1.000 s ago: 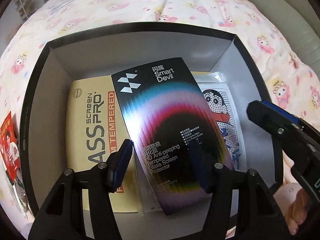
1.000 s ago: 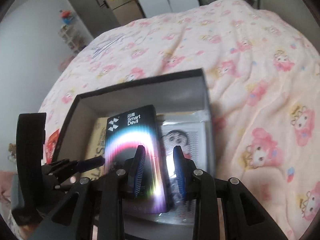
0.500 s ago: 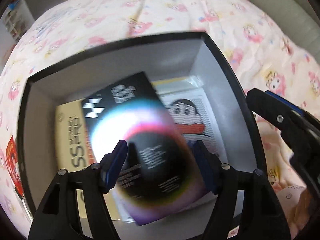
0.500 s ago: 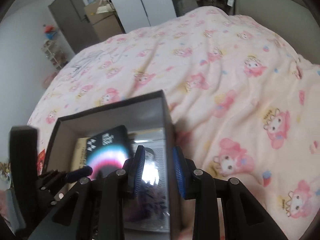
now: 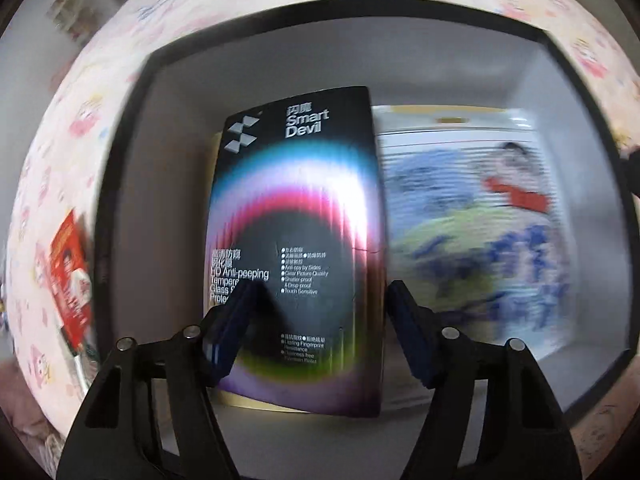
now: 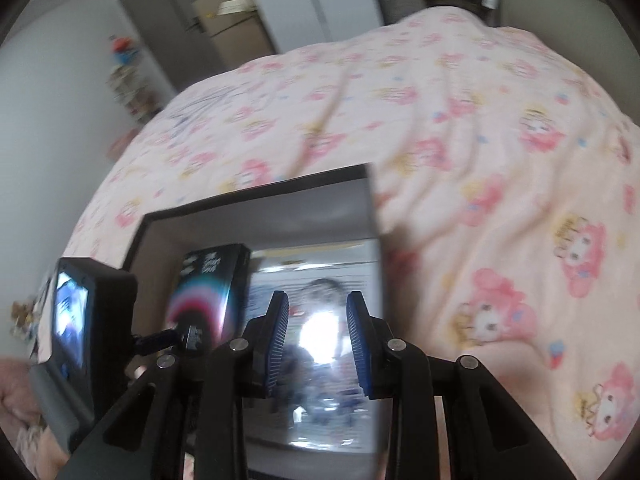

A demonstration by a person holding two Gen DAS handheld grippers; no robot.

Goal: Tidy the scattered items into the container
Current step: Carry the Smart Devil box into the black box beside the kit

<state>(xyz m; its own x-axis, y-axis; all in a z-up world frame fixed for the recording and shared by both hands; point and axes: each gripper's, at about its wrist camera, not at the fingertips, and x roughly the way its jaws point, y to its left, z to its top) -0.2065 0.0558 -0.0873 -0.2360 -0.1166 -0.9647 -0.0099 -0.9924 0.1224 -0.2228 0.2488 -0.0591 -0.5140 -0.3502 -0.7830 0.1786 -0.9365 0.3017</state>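
Observation:
A black-rimmed box [image 5: 120,184] with grey inner walls sits on the pink bed. Inside it lie a black Smart Devil screen-protector pack [image 5: 296,216] and a cartoon-printed pack [image 5: 472,240] in glossy wrap. My left gripper [image 5: 320,332] is open, its fingers either side of the black pack's lower end, just above it. My right gripper [image 6: 318,344] is open and empty over the cartoon pack [image 6: 320,280]. The box [image 6: 256,196] and the black pack [image 6: 208,292] also show in the right wrist view. A red pack [image 5: 72,276] lies outside the box on the left.
The pink cartoon-print bedspread [image 6: 480,152] spreads to the right and behind the box. The left gripper's body with its small screen [image 6: 72,316] stands at the box's left in the right wrist view. Cupboards [image 6: 224,32] stand beyond the bed.
The black pack has turned from slanted to straight along the box's left side, covering the yellow pack. My left gripper dropped closer to it. My right gripper has shifted right, over the cartoon pack.

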